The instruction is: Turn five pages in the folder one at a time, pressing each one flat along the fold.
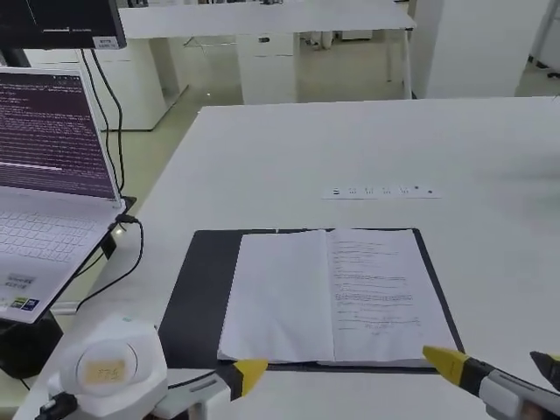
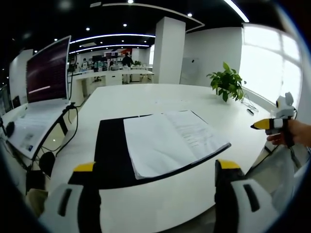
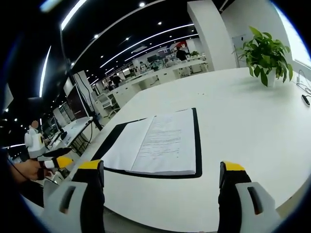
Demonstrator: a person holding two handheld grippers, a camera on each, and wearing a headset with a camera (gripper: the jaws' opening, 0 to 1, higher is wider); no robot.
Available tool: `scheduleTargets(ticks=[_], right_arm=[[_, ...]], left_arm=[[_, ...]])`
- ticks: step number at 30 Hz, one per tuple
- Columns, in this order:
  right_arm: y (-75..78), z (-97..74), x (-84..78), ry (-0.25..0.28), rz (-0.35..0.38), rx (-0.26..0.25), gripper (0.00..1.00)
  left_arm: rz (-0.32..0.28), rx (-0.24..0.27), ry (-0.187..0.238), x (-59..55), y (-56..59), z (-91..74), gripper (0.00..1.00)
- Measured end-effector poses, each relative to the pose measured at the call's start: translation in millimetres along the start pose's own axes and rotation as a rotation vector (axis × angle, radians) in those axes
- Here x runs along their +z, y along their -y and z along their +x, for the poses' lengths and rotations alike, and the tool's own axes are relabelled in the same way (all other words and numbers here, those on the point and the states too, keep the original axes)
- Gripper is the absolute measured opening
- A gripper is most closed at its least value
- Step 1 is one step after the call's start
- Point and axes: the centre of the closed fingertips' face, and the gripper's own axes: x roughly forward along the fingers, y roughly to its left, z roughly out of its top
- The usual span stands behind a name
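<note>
We find the open black folder (image 1: 199, 293) lying flat near the front edge of the white table (image 1: 289, 149). Its white paper pages (image 1: 280, 297) are spread to both sides, which exposes the fold. The left gripper (image 2: 155, 166) and right gripper (image 3: 161, 166) hover just short of it, jaws spread wide and empty, presumably ready to take a page.

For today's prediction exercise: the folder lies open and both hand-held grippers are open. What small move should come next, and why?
Probably bring the right hand-held gripper forward to the near corner of the printed page: it hovers open short of the folder, touching nothing.
</note>
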Motion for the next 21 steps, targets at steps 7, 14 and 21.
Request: scheduleTargets(ticks=[7,14,21], right_arm=[[3.1,0.7,-3.0,0.0,0.011,-0.007,0.98],[4.4,0.8,-4.4,0.001,0.017,-0.019,0.97],[7.3,0.3,-3.6,0.011,0.03,-0.031,0.97]], left_arm=[[0.009,-0.013,-0.01,-1.6,4.5,11.3,0.99],[0.04,-0.046,-0.029,-2.8,14.3,37.5,0.99],[0.091,-0.097,-0.05,-0.2,34.7,67.4,0.99]])
